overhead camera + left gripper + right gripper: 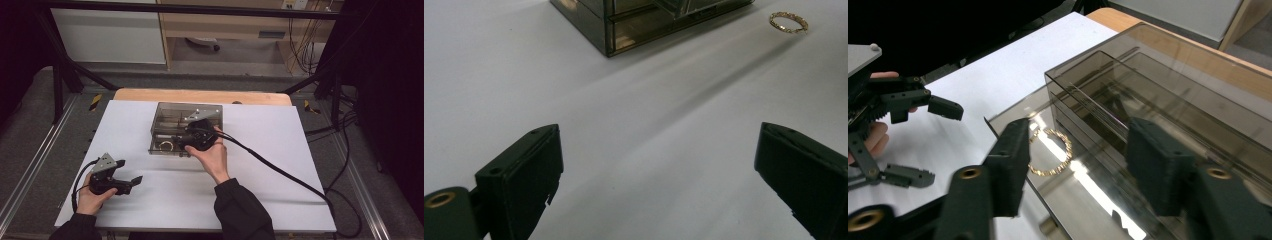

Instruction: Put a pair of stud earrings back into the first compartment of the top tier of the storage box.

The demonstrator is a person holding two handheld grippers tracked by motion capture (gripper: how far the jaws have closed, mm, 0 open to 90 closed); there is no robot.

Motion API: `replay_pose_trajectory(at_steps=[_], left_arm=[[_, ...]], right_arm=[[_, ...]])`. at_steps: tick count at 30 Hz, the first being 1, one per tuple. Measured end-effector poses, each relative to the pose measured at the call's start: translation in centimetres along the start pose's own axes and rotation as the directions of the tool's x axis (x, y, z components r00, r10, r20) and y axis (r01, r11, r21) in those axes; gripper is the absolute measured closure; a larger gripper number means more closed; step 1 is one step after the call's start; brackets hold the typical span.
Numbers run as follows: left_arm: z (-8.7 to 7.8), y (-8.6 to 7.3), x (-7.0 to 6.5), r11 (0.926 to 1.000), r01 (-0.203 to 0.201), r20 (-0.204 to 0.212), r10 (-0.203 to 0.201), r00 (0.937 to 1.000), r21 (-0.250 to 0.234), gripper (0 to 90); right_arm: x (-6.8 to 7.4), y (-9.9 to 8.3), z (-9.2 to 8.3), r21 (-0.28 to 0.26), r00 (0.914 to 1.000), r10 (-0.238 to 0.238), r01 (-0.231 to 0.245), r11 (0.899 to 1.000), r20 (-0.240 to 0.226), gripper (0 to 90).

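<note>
The white table (280,165) carries a smoked, see-through drawer box (170,116) near its far middle, with its bottom drawer (1083,200) pulled out toward the person. The right gripper (1075,165) hangs just over that open drawer, jaws apart with nothing between them; no pad touches anything. The left gripper (656,175) rests low over the bare tabletop at the near left, well apart from the box, its 2 jaws spread wide and empty too. In the drawer lies 1 gold chain bracelet (1050,152), flat on the drawer floor, close to the front left corner and just beyond the right gripper's left jaw. A 2nd gold ring-shaped piece (789,22) lies on the table beside the box in the left gripper view; whether it is another bracelet or the same one seen through the clear wall I cannot tell. Judging by this, the bracelet is already placed in the drawer and let go. What seems left is to draw the right gripper clear and push the drawer shut, with the other piece perhaps to follow.
</note>
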State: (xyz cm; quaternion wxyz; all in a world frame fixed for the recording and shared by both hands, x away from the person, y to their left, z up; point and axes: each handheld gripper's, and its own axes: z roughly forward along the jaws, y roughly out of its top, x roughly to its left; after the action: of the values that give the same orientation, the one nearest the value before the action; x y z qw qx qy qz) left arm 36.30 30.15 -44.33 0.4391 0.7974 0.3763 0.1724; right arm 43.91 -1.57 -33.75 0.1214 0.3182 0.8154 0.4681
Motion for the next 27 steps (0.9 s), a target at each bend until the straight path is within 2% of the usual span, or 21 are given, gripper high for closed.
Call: replay_pose_trajectory(at_steps=[1, 2, 3, 4, 5, 6, 7, 12, 13, 14, 19, 22, 25, 27], left_arm=[[0.0, 0.0, 0.0, 1.0, 0.0, 0.0, 0.0, 1.0, 0.0, 5.0], [0.0, 0.0, 0.0, 1.0, -0.001, 0.0, 0.001, 1.0, 0.001, 5.0], [0.0, 0.0, 0.0, 1.0, -0.001, 0.0, 0.001, 1.0, 0.001, 5.0], [0.0, 0.0, 0.0, 1.0, 0.0, 0.0, 0.0, 1.0, 0.002, 5.0], [0.0, 0.0, 0.0, 1.0, 0.0, 0.0, 0.0, 1.0, 0.002, 5.0], [0.1, 0.0, 0.0, 1.0, -0.001, 0.0, 0.001, 1.0, 0.002, 5.0], [0.1, 0.0, 0.0, 1.0, -0.001, 0.0, 0.001, 1.0, 0.002, 5.0], [0.1, 0.0, 0.0, 1.0, -0.001, -0.002, 0.001, 1.0, 0.003, 5.0], [0.1, 0.0, 0.0, 1.0, -0.001, -0.002, 0.001, 1.0, 0.003, 5.0], [0.1, 0.0, 0.0, 1.0, -0.001, -0.002, 0.001, 1.0, 0.004, 5.0], [0.1, 0.0, -0.1, 1.0, -0.001, -0.001, 0.001, 1.0, 0.006, 5.0], [0.1, 0.0, -0.1, 1.0, -0.001, -0.002, 0.001, 1.0, 0.006, 5.0], [0.1, 0.0, -0.1, 1.0, -0.001, -0.003, 0.001, 1.0, 0.006, 5.0], [0.1, 0.0, -0.1, 1.0, -0.003, -0.003, 0.003, 1.0, 0.008, 5.0]], right_arm=[[0.0, 0.0, 0.0, 0.0, 1.0, 0.0, 0.0, 1.0, 0.0, 40.0], [-0.3, -0.3, -0.8, -0.007, 1.0, 0.003, -0.003, 1.0, 0.006, 35.1], [-0.3, -0.3, -0.8, -0.007, 1.0, 0.003, -0.003, 1.0, 0.006, 35.1], [-0.7, -0.7, -1.5, -0.013, 0.9999, -0.002, 0.002, 1.0, 0.011, 28.8], [-0.7, -0.7, -1.5, -0.013, 0.9999, -0.002, 0.002, 1.0, 0.011, 28.8], [-1.1, -1.0, -2.3, -0.012, 0.9997, -0.003, 0.003, 1.0, 0.023, 24.1], [-1.1, -1.0, -2.3, -0.012, 0.9997, -0.003, 0.003, 1.0, 0.023, 24.1], [-2.3, -2.3, -4.7, -0.025, 0.9989, 0.013, -0.012, 1.0, 0.045, 11.5], [-2.3, -2.3, -4.7, -0.025, 0.9989, 0.013, -0.012, 1.0, 0.045, 11.5], [-2.7, -2.7, -5.5, -0.031, 0.9979, 0.019, -0.017, 0.999, 0.063, 9.9], [-3.5, -3.6, -7.1, -0.044, 0.997, 0.037, -0.034, 0.998, 0.068, 6.2], [-4.1, -4.6, -8.3, -0.031, 0.996, 0.038, -0.036, 0.999, 0.081, 4.5], [-4.3, -5.2, -8.7, -0.029, 0.9952, 0.037, -0.035, 0.999, 0.091, 3.9], [-4.7, -6.2, -9.4, -0.024, 0.9939, 0.042, -0.04, 0.999, 0.102, 3.6]])
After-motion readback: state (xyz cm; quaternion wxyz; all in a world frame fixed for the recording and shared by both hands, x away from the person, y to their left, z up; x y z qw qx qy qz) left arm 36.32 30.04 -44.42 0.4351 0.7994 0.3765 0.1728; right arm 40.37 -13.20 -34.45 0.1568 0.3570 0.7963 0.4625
